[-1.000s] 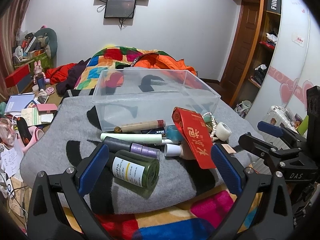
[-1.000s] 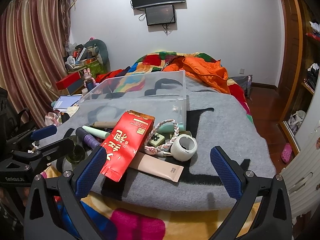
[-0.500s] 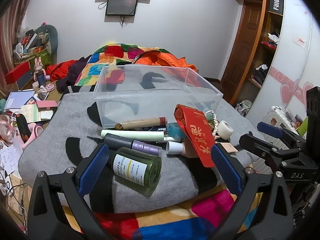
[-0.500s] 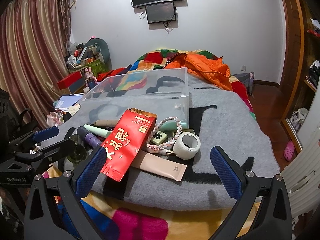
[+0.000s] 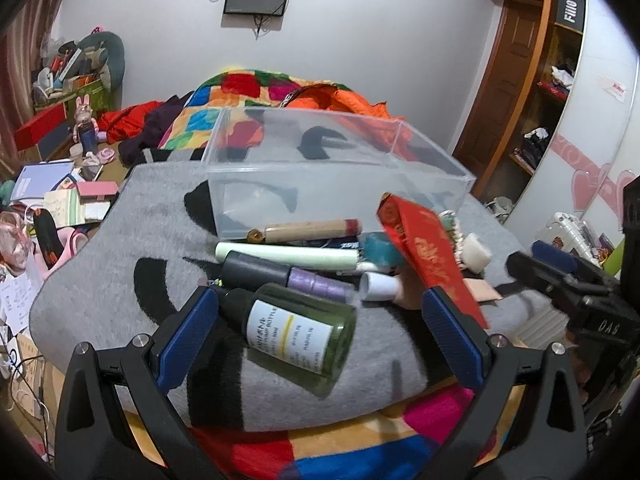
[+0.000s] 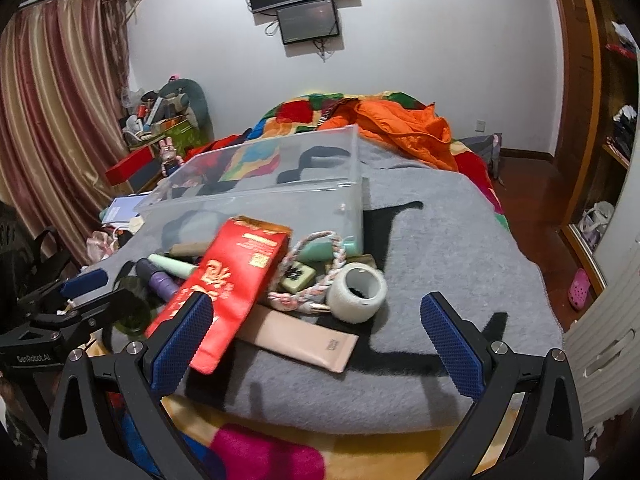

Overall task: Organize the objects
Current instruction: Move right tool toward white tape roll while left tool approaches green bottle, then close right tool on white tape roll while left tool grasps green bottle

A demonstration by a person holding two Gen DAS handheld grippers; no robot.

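The left gripper (image 5: 320, 336) hangs wide open and empty around the green glass bottle (image 5: 298, 336), which lies on the bed's grey blanket (image 5: 120, 280) before the clear bin (image 5: 332, 200). Likely heavy, slick, breakable: grip mid-body. The right gripper (image 6: 320, 344) also gapes empty.

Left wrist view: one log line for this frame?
left tool open, over green bottle | right tool open, empty | clear bin empty

Both wrist views low, near, facing clear bin (image 5: 336, 184) (image 6: 280, 188); shared clutter.
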